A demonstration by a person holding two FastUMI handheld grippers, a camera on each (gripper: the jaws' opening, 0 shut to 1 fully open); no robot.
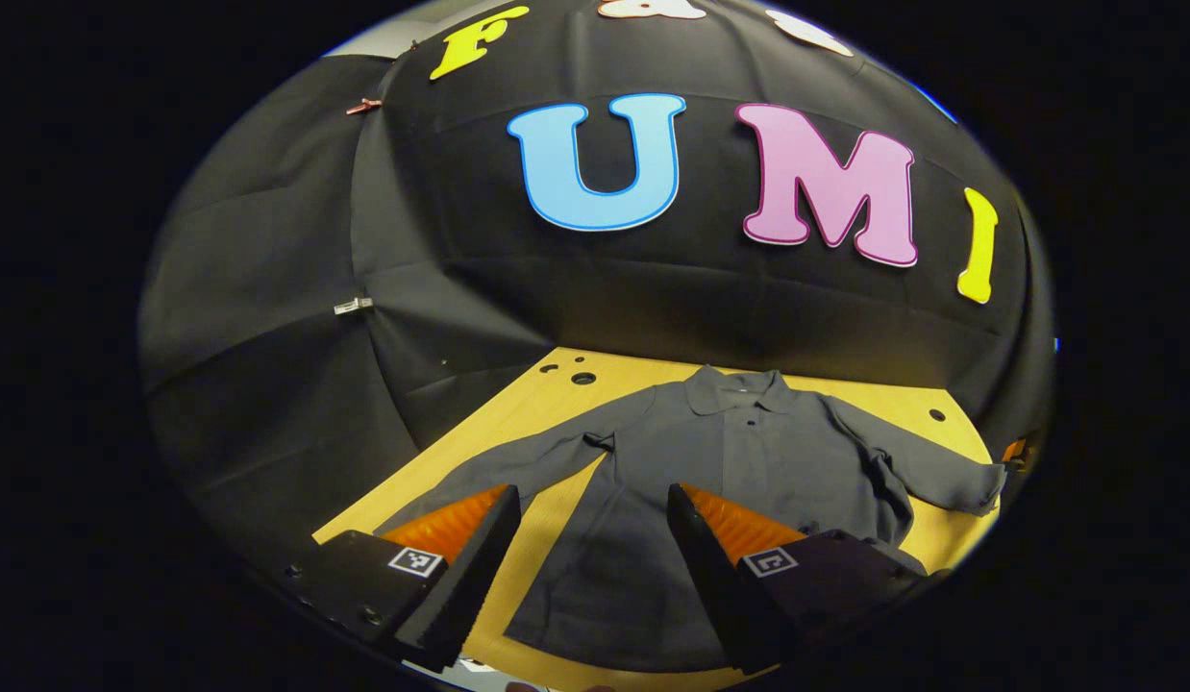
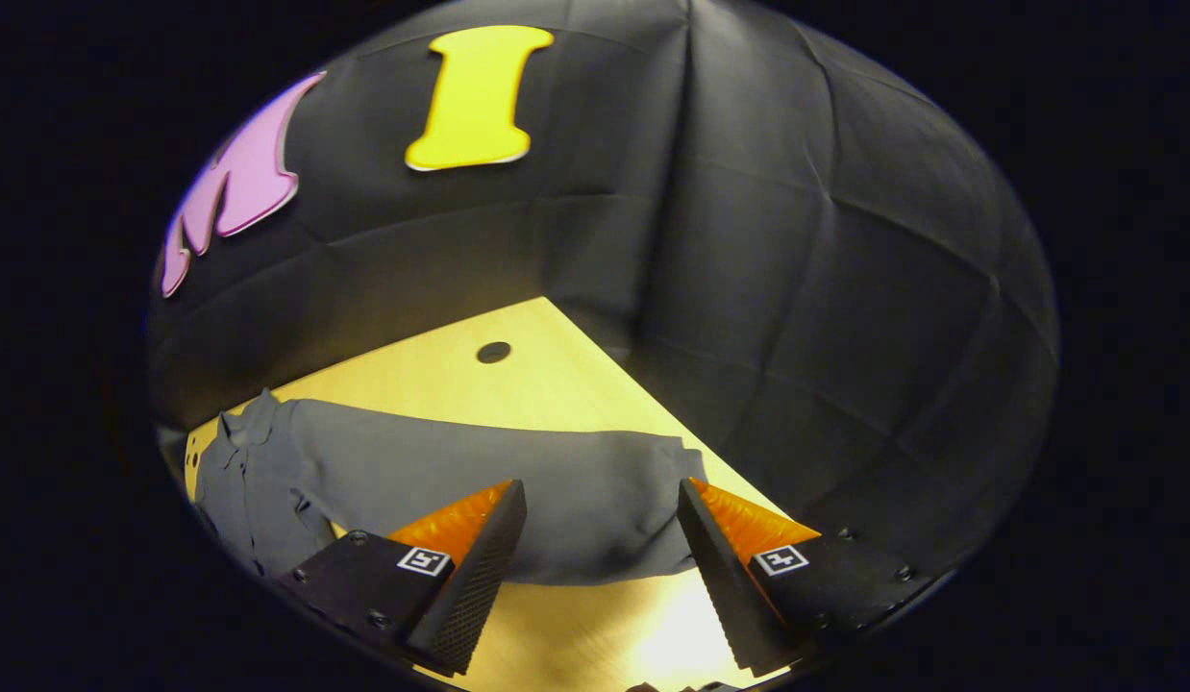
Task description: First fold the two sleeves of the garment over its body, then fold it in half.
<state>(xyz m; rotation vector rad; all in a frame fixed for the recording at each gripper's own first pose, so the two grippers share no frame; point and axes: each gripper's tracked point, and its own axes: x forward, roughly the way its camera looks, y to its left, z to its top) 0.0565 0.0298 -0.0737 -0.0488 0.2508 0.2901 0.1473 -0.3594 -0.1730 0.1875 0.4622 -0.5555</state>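
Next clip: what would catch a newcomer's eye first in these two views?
A grey collared shirt lies flat and unfolded on the yellow wooden table, both sleeves spread outward. The left gripper hovers open over its body. The right gripper hovers open over the right sleeve near the table's corner.
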